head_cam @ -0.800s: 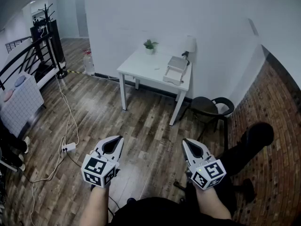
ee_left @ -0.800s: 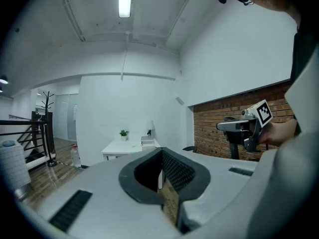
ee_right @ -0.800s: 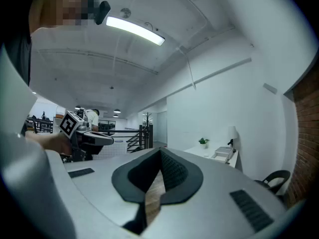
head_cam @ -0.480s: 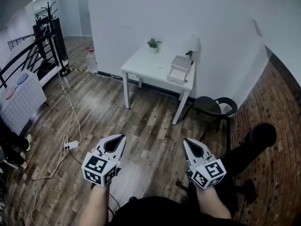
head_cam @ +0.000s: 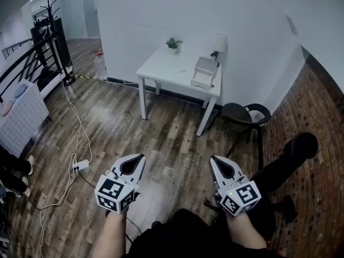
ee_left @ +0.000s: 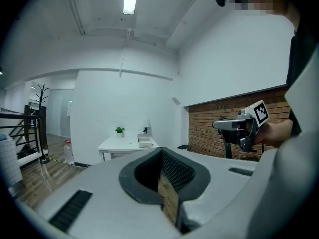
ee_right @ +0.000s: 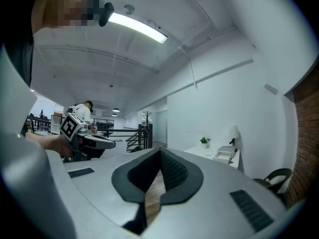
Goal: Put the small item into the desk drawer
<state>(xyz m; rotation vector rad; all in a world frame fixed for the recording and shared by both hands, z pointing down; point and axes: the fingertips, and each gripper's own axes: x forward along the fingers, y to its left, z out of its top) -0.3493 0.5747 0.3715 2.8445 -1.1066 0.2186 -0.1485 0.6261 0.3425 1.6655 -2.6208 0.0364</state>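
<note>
1. A person stands on a wooden floor (head_cam: 161, 138), looking down at both hand-held grippers at waist height. A white worktop (head_cam: 166, 69) stands well apart from them, against a white wall (head_cam: 161, 9).
2. The left gripper (head_cam: 138, 160) has its jaws together, with nothing between them. It points slightly downward toward the floor ahead.
3. The right gripper (head_cam: 215, 163) is also closed and empty, and is held level.
4. Judged from this, the task is at its very start: the approach. Nothing has been picked up, and neither gripper is near the worktop.
5. The next move calls for walking up to the worktop, opening one gripper and lowering it over the small item. The other gripper is free for the drawer.
6. A pale drawer box (head_cam: 204, 73) sits at the right end of the worktop, beside a white lamp (head_cam: 219, 42). Its drawer seems pulled forward, though this is too small to be sure.
7. A faint speck (head_cam: 183, 71) lies on the worktop just left of the drawer box. It may be the small item, but its shape and colour cannot be made out.
8. A small green plant (head_cam: 173, 43) stands at the worktop's back edge. A black chair (head_cam: 244, 114) stands to the right of the worktop.
</note>
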